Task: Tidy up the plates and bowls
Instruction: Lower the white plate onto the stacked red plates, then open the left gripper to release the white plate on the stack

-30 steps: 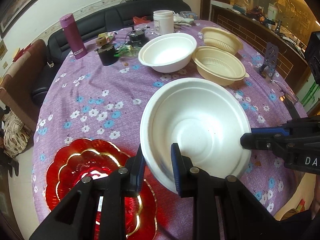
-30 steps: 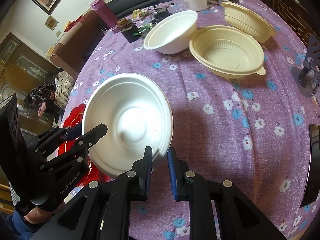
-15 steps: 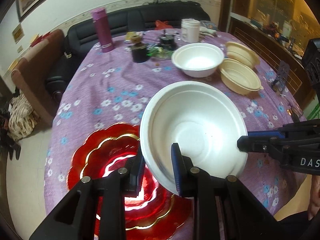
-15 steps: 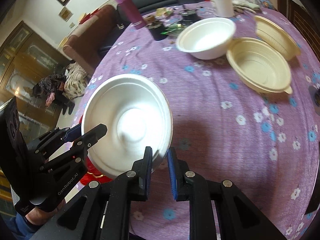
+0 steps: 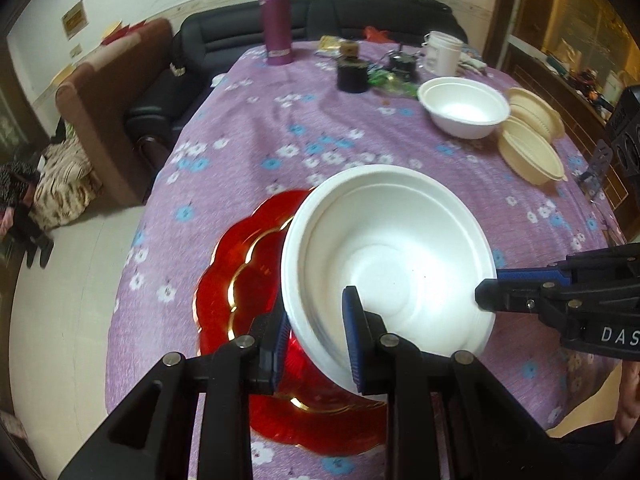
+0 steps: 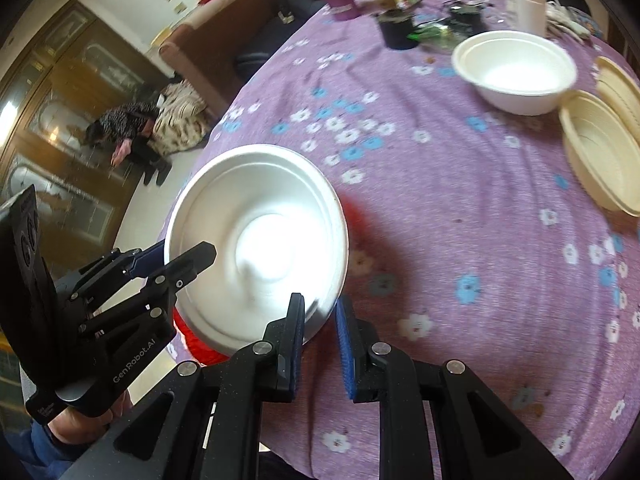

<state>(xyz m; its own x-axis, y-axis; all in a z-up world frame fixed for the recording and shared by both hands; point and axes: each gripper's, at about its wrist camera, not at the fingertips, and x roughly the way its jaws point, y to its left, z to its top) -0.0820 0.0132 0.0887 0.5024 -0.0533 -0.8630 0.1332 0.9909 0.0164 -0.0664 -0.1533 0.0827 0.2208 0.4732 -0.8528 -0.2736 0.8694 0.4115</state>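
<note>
Both grippers hold one white foam bowl (image 5: pixel 388 256) above the purple flowered table (image 5: pixel 260 140). My left gripper (image 5: pixel 316 316) is shut on the bowl's near rim, one finger inside and one outside. My right gripper (image 6: pixel 320 304) is shut on the opposite rim of the bowl (image 6: pixel 260 240) and enters the left wrist view from the right (image 5: pixel 486 296). The bowl hangs tilted over a red scalloped plate with gold trim (image 5: pixel 240 280), which it partly hides. Farther off stand a second white bowl (image 5: pixel 464 106) and two cream bowls (image 5: pixel 528 156).
At the table's far end stand a purple flask (image 5: pixel 274 24), a black jar (image 5: pixel 352 74), a white tub (image 5: pixel 440 54) and small clutter. The table's left edge drops to the floor beside a brown armchair (image 5: pixel 108 92). A person (image 6: pixel 124 128) crouches on the floor at left.
Both grippers have carried the white bowl leftward across the table. It now hangs over the red plate, and the other bowls lie farther to the right.
</note>
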